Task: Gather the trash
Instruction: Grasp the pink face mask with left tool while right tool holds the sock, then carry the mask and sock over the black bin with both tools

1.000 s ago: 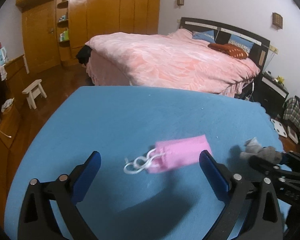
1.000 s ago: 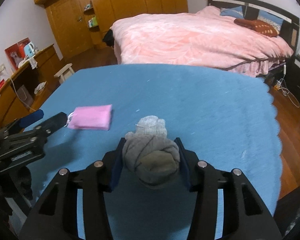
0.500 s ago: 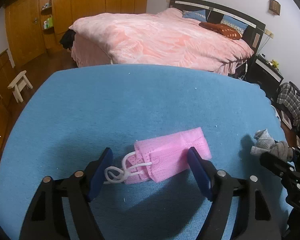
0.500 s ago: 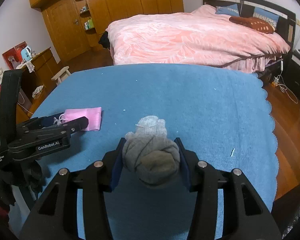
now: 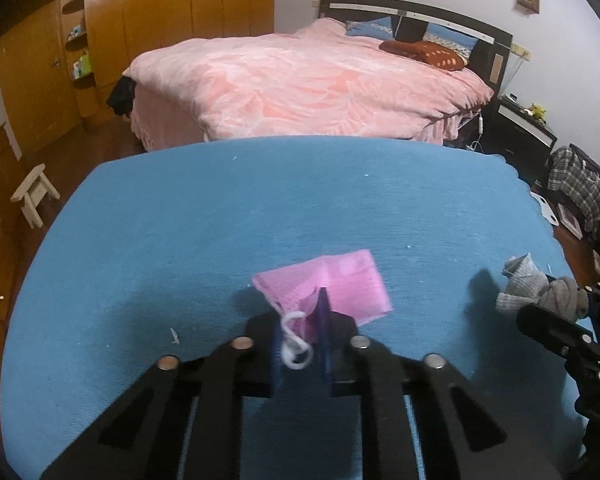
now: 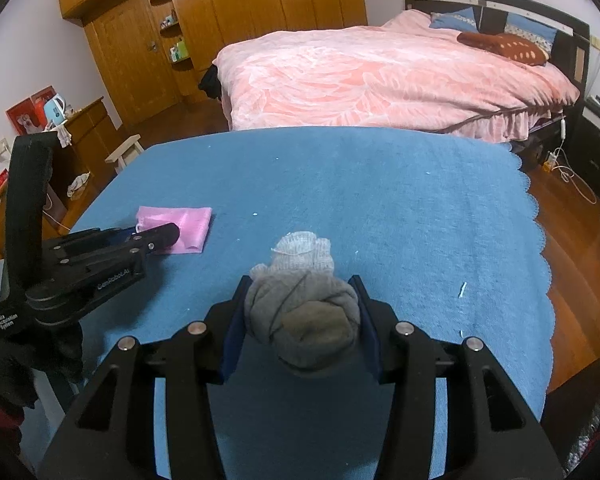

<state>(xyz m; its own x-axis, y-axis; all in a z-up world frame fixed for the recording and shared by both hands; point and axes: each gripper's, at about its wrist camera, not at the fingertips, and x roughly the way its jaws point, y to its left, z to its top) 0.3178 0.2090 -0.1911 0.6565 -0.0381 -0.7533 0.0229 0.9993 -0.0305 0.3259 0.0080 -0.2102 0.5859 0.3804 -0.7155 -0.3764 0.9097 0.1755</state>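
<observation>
**A:** Where's the mask?

**B:** On my left, the pink face mask [image 5: 332, 288] lies on the blue-covered counter [image 5: 228, 216], its near end bunched in my left gripper [image 5: 302, 344]; the fingers have just been closing and now pinch it with its white ear loop [image 5: 294, 354].

**A:** And the right?

**B:** My right gripper [image 6: 300, 320] holds the grey balled sock [image 6: 302, 312], fingers part-open around it.
</observation>
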